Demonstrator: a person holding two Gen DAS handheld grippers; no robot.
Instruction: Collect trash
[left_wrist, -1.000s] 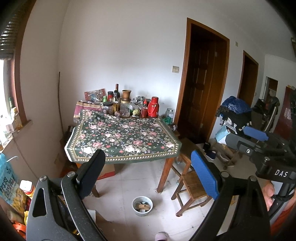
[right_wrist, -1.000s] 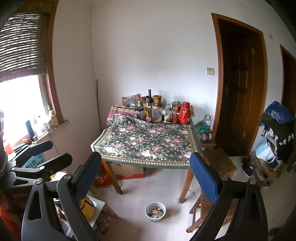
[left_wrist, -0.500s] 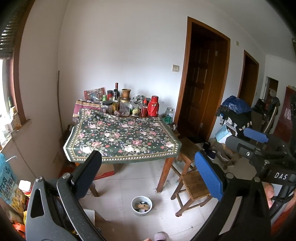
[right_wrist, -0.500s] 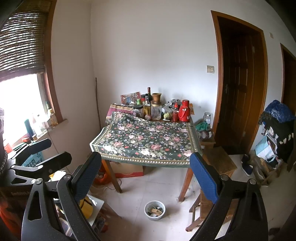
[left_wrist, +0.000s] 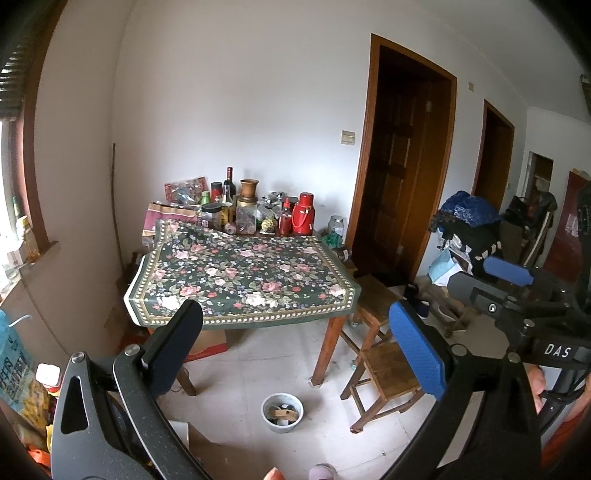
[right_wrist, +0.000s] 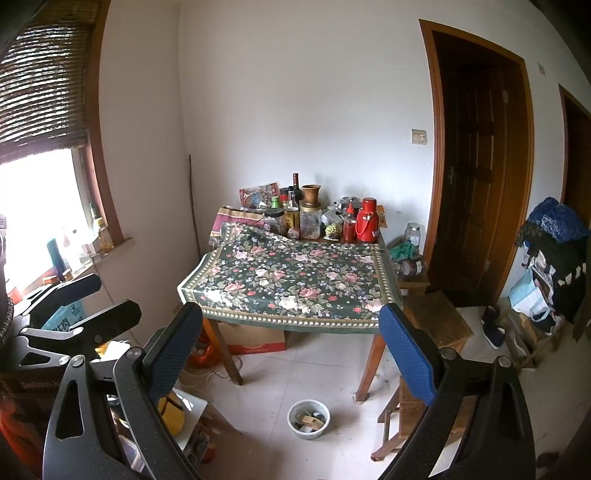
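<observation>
A table with a dark floral cloth (left_wrist: 240, 273) stands against the far wall; it also shows in the right wrist view (right_wrist: 295, 284). Bottles, jars and a red thermos (left_wrist: 303, 219) crowd its back edge. A small grey bowl holding scraps (left_wrist: 282, 411) sits on the floor by the table leg, also in the right wrist view (right_wrist: 308, 419). My left gripper (left_wrist: 295, 347) is open and empty, well short of the table. My right gripper (right_wrist: 291, 347) is open and empty too. Each gripper shows at the edge of the other's view.
Two low wooden stools (left_wrist: 384, 369) stand right of the table. A cardboard box (right_wrist: 255, 338) lies under it. Bags and clutter (right_wrist: 177, 410) lie on the floor at the left under the window. Dark doors (right_wrist: 476, 184) and a heap of clothes (left_wrist: 469, 225) are on the right.
Both views have shifted slightly; the table sits a little lower and nearer in the frames. Both grippers stay open and empty.
</observation>
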